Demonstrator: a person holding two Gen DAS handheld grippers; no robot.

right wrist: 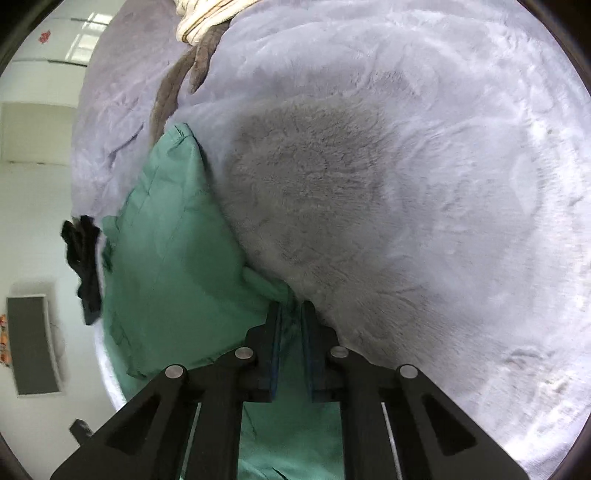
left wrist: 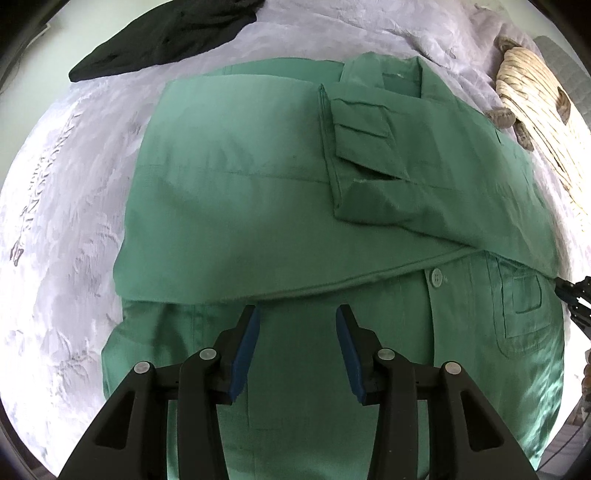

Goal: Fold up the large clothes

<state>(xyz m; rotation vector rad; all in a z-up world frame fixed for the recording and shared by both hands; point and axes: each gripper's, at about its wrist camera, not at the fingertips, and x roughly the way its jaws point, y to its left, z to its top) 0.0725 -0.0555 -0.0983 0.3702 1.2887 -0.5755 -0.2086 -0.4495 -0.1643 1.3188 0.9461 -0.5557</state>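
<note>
- Now spread flat on lilac bed cover (left wrist: 66, 206): green jacket (left wrist: 258, 206), sleeves folded across chest.
- Left tongs (left wrist: 295, 314) hovering over hem, spread wide, gripping nothing.
- Right tongs (right wrist: 291, 310) pinched on jacket's edge.
- Nearby: black garment (left wrist: 166, 33), striped cloth (left wrist: 532, 110).

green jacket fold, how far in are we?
Partway. Done: on the green jacket, a sleeve already lies folded across the chest. In hand: the right gripper is shut on the jacket's edge by the grey blanket; the left gripper hangs open above the lower front, holding nothing. Left: the hem half with the pocket lies flat, not yet folded up.
</note>
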